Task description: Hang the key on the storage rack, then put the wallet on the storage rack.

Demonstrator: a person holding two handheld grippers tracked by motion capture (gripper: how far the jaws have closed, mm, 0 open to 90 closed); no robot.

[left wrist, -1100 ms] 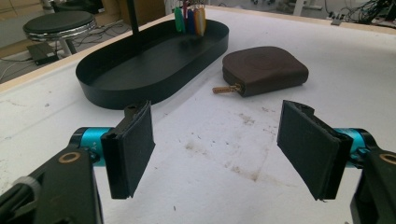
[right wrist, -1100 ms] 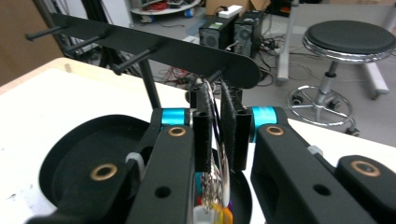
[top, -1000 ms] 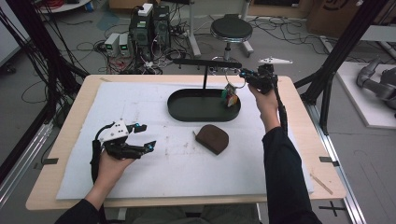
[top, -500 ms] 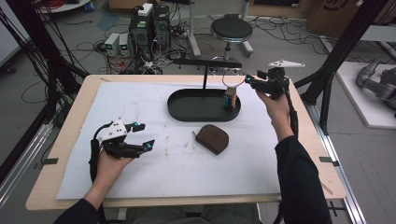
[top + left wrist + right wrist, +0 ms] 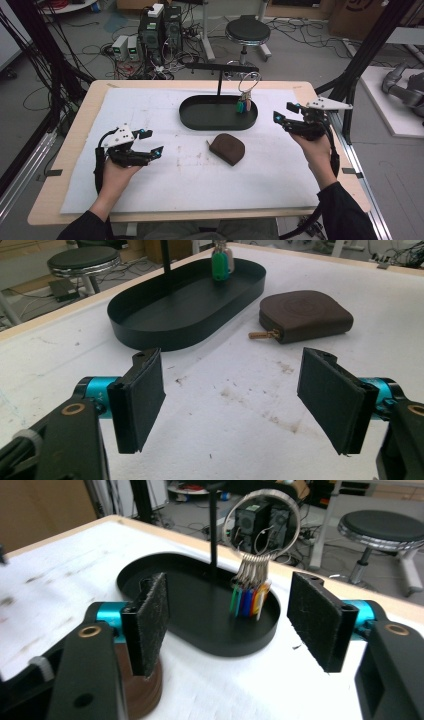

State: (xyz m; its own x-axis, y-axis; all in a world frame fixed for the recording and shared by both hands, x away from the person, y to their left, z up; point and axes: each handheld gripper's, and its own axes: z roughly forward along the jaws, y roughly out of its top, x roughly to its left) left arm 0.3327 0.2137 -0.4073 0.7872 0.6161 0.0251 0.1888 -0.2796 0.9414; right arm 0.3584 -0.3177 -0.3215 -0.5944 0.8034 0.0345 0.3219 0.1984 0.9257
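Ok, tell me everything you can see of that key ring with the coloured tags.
The key ring is a large silvery metal loop hanging from the stand's black crossbar. Smaller rings under it carry plastic tags, green, blue, red and yellow among them, dangling upright over the right end of the black oval tray. No gripper touches it.

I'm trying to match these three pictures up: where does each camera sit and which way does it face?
High view: above the person's side, looking forward and down; both forearms, left gripper and right gripper show.
Left gripper view: rides that gripper, looks between its open jaws toward brown pouch.
Right gripper view: looks between its just-opened jaws at key ring.
All three share the black tray.
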